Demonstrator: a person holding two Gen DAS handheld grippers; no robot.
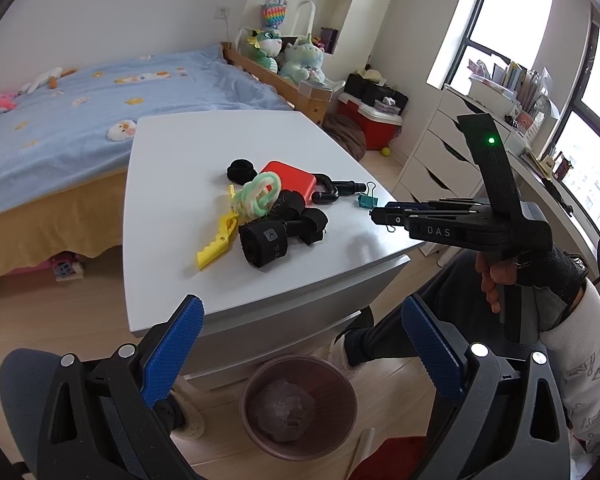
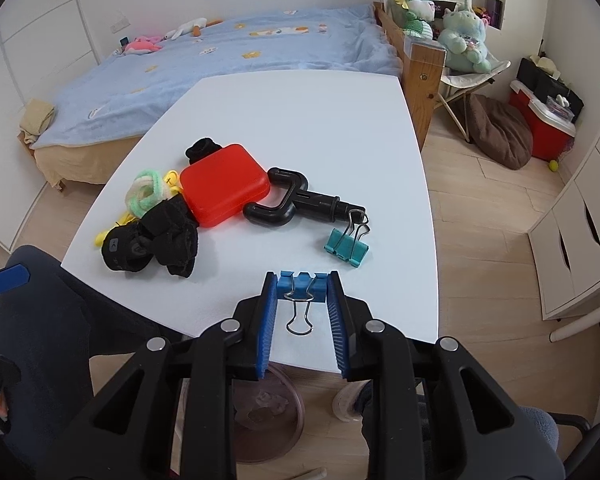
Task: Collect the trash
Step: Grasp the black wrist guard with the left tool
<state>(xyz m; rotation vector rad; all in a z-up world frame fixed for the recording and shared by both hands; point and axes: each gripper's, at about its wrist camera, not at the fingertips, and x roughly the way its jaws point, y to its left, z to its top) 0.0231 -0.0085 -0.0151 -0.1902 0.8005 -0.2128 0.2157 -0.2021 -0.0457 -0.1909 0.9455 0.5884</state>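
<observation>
My right gripper (image 2: 302,286) is shut on a blue binder clip (image 2: 301,286) and holds it just above the near edge of the white table (image 2: 300,120); it also shows in the left wrist view (image 1: 376,215). A teal binder clip (image 2: 346,246) lies on the table beside a black handle tool (image 2: 296,202). A red case (image 2: 224,190), black rolled straps (image 2: 152,244), a green-white ring (image 2: 144,192) and a yellow clip (image 1: 216,246) form a pile. My left gripper (image 1: 300,344) is open and empty, above a brown trash bin (image 1: 298,404) on the floor.
A bed with a blue cover (image 1: 60,116) stands behind the table. White drawers (image 2: 580,232), a red cooler (image 2: 540,120) and a brown cushion (image 2: 500,136) are at the right. The person's legs (image 1: 400,336) are beside the bin.
</observation>
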